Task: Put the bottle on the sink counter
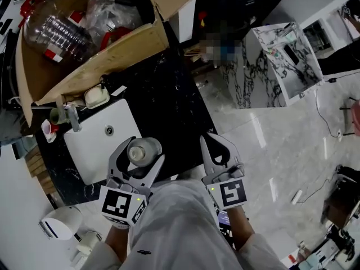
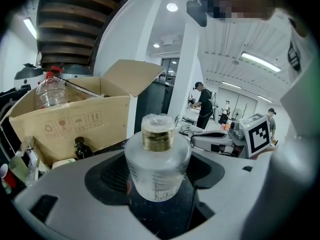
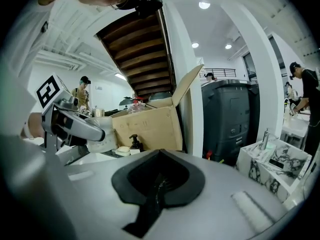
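A small frosted bottle (image 1: 143, 149) with a gold neck and a clear cap stands upright between the jaws of my left gripper (image 1: 140, 157), which is shut on its body. It hangs over the black counter's front edge, just right of the white sink basin (image 1: 93, 145). In the left gripper view the bottle (image 2: 157, 159) fills the middle, clamped by the left gripper (image 2: 158, 176). My right gripper (image 1: 216, 145) is beside it to the right, shut and empty. In the right gripper view the right gripper (image 3: 159, 181) shows its pads pressed together.
The black sink counter (image 1: 163, 103) runs away from me. A faucet (image 1: 71, 118), a soap dish (image 1: 97, 96) and a dark pump bottle (image 3: 134, 143) stand behind the basin. An open cardboard box (image 1: 107, 52) holds large plastic bottles. A marble cabinet (image 1: 273, 66) stands right.
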